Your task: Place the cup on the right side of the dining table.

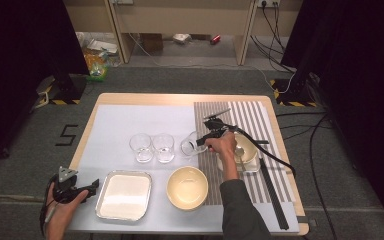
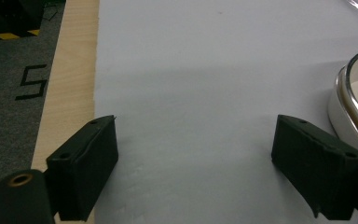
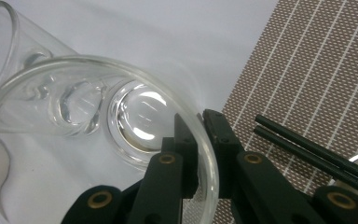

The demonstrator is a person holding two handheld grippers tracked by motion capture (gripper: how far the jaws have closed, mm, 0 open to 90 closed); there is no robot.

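Clear empty glass (image 1: 190, 145) tipped over, w/ its mouth toward the right gripper (image 1: 203, 142), just right of the two upright glasses (image 1: 152, 147), at the striped mat's (image 1: 260, 120) left edge. Right gripper nearly closed, jaws pinching the glass rim, one inside, one outside. Left gripper (image 1: 94, 187) spread wide, holding nothing, well left of those glasses, beside the metal tray (image 1: 125, 216).

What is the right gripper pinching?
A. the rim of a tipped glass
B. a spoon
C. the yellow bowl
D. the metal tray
A: in the right gripper view the right gripper has one jaw inside and one outside the rim of the tilted glass.
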